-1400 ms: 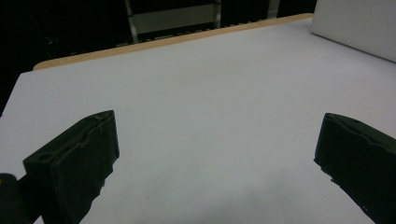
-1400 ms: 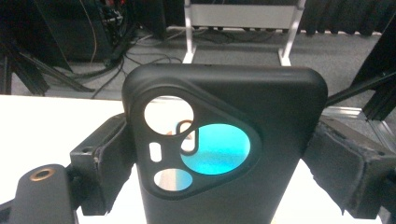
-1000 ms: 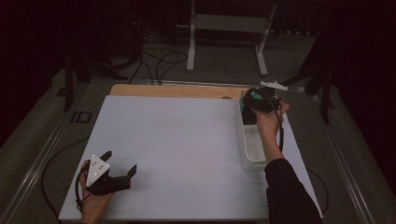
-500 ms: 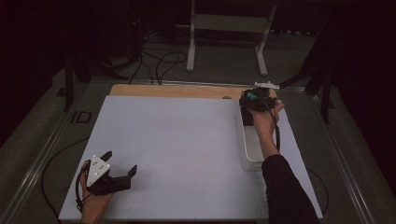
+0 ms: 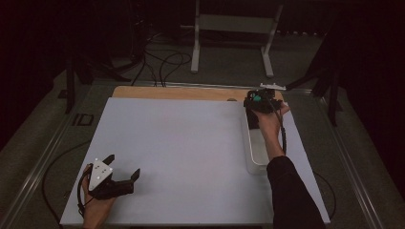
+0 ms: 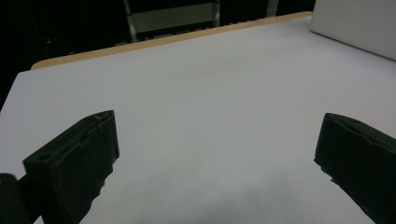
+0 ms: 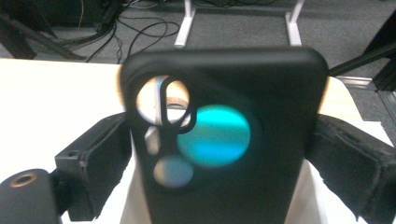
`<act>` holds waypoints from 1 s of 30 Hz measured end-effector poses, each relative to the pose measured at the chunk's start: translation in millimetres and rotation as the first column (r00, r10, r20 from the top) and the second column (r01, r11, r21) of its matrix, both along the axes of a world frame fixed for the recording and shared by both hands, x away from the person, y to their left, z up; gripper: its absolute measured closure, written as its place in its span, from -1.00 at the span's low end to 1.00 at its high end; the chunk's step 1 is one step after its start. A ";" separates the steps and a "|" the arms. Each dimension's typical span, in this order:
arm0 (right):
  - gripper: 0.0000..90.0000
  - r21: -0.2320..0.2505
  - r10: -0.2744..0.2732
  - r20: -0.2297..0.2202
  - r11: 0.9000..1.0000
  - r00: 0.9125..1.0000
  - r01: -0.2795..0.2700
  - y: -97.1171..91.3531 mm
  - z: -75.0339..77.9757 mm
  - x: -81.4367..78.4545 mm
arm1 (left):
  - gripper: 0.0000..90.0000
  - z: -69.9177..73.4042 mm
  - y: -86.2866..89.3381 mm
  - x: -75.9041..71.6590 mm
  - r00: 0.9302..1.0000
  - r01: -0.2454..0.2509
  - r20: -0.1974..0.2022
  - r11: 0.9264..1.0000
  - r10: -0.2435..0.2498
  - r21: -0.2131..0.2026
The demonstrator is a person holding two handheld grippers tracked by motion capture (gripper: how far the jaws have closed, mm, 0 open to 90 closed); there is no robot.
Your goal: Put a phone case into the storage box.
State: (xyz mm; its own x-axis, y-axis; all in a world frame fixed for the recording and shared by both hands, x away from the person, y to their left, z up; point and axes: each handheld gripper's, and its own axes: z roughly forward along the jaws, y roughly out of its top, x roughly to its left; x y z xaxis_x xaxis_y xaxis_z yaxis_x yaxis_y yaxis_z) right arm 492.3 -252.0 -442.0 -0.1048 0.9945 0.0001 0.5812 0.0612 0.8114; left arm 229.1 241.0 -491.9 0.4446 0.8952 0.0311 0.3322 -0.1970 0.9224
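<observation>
A black phone case (image 7: 261, 93) with a teal round spot and camera cut-outs stands upright between the jaws of my right gripper (image 7: 224, 144). Both pads lie against its side edges. The jaws have just been opening a little, and the case is still between them. In the high view this right gripper (image 5: 260, 102) hangs over the far end of a white tray (image 5: 253, 152) at the right of the board. My left gripper (image 5: 123, 165) rests near the front left corner, open. Bare white board lies between its jaws in the left gripper view (image 6: 217, 140).
The white board (image 5: 191, 143) covers a wooden table whose edge (image 5: 181, 93) shows at the back. A metal stand (image 5: 234, 24) and cables (image 5: 162, 62) lie on the floor beyond it. A dark-sleeved forearm (image 5: 291, 191) reaches along the tray's right side.
The right hand with the case has shifted slightly and sunk a little over the tray's far end. The left gripper has stayed where it was.
</observation>
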 end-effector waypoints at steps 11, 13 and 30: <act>-0.83 0.050 -0.009 0.040 0.999 0.999 0.007 -7.5 11.3 -8.7 | -0.99 -0.2 -0.6 0.1 1.000 0.000 -0.002 1.000 0.000 0.001; -0.83 0.047 0.002 0.036 0.999 0.999 -0.004 -6.8 12.5 -10.9 | -0.99 -0.3 -0.8 0.2 1.000 0.002 -0.004 1.000 -0.002 0.003; -0.80 0.026 0.222 0.071 0.974 0.973 -0.224 18.3 27.9 -69.8 | -0.99 -2.2 -5.4 2.1 0.998 0.045 -0.044 0.999 -0.044 0.022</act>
State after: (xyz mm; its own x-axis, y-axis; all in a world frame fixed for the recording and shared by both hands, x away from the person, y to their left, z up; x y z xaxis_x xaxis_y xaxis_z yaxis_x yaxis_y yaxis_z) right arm 422.5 -233.8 -414.0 -0.3247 0.9456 0.0183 0.5001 0.1553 0.8519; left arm 231.3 235.6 -494.1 0.4854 0.8738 0.0314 0.3626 -0.2338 0.9022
